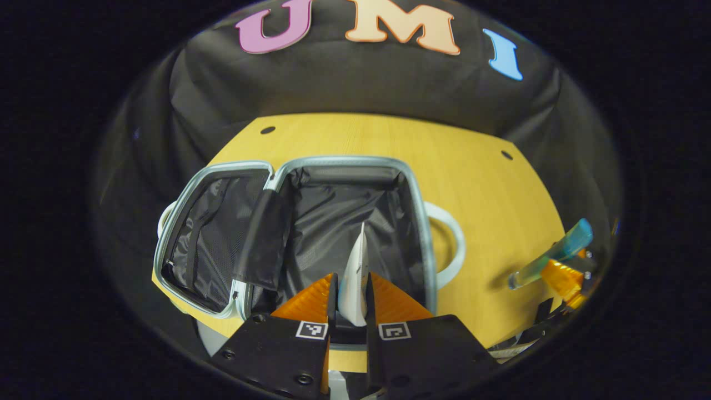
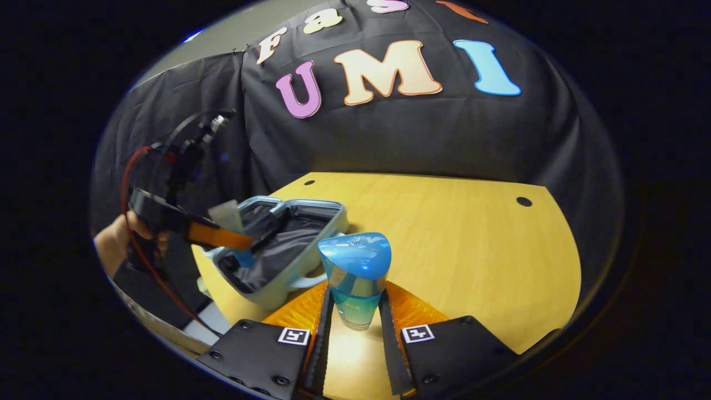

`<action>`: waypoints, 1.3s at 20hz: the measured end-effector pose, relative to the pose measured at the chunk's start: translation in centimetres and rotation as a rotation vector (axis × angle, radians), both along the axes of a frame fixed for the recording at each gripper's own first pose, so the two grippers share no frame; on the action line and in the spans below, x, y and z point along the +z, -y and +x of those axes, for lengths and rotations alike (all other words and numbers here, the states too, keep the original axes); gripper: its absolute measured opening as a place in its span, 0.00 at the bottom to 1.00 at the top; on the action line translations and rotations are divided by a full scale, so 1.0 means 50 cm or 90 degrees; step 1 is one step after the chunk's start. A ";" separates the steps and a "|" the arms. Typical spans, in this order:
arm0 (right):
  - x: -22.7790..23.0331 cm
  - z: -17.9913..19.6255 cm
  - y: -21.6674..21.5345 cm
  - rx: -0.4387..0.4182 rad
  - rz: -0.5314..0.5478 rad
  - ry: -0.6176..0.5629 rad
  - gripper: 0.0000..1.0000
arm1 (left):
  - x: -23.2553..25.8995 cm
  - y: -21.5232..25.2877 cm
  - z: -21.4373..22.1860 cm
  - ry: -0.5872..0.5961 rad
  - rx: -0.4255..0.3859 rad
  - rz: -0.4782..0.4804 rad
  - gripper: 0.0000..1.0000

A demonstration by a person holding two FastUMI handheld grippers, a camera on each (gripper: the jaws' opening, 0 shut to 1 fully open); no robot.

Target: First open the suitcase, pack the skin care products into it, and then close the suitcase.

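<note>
The suitcase lies open on the wooden table, a pale blue shell with black lining. My left gripper hovers over its right half, shut on a white tube seen edge-on. The right gripper view shows that gripper with the whitish, blue-capped tube above the suitcase. My right gripper is shut on a translucent blue-green bottle with a blue cap, held over the table to the right of the suitcase. The left gripper view has it at the far right with the bottle.
A white handle sticks out from the suitcase's right side. A black flap hangs across the divide between the two halves. A hand holds the left gripper, with a red cable trailing. Bare tabletop stretches right of the suitcase.
</note>
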State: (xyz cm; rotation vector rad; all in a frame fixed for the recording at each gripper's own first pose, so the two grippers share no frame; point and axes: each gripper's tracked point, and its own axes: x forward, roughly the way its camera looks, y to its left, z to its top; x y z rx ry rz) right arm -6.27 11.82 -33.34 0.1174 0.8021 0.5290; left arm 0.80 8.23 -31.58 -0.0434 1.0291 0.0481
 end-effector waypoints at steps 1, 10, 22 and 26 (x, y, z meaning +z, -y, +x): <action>0.012 -0.007 -0.033 0.009 0.023 -0.021 0.46 | -0.020 -0.009 0.000 -0.021 -0.006 -0.004 0.19; -0.019 -0.036 -0.252 0.046 0.078 -0.170 0.45 | -0.112 -0.062 0.044 -0.091 -0.037 -0.053 0.21; -0.186 -0.029 -0.358 -0.008 0.011 -0.277 0.43 | 0.030 -0.173 0.114 0.057 -0.034 -0.157 0.76; -0.209 -0.019 -0.397 -0.036 -0.006 -0.277 0.47 | 0.039 -0.341 0.120 0.082 0.032 -0.116 0.77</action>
